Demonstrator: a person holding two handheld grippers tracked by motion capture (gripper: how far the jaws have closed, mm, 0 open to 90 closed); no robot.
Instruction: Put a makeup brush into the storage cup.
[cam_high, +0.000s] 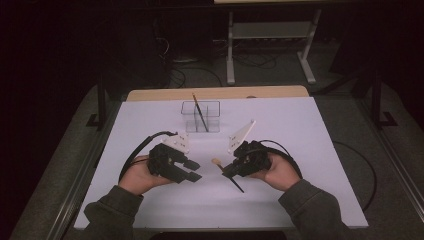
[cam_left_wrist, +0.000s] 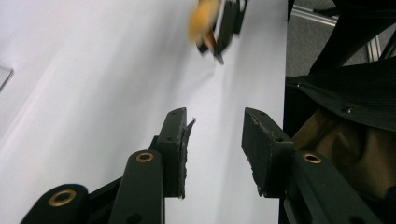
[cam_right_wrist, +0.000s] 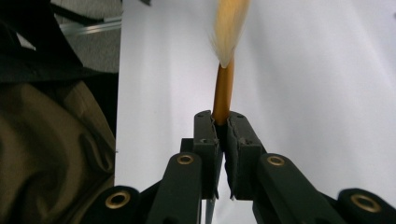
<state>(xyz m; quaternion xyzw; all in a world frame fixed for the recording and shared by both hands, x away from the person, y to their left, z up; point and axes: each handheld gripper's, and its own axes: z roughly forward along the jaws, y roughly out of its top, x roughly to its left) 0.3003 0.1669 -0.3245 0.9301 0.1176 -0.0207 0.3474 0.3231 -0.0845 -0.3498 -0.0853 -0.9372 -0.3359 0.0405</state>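
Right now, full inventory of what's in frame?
paintbrush in claw: 1, amber ferrule, pale bristles, dark handle, clamped in right claw
paintbrush in holder: 1, dark with amber upper end, leaning in holder
holder: 1, clear, compartmented, far centre of table
table: 1, white top
frame: 1, grey metal, floor beyond table
left claw: 1, black, open, nothing between jaws
right claw: 1, black, shut on paintbrush
sleeves: 2, olive, bottom edge

A fixed camera overlooks my white table (cam_high: 300, 130) from above and behind; each gripper camera rides close, facing along my jaws across that same tabletop.
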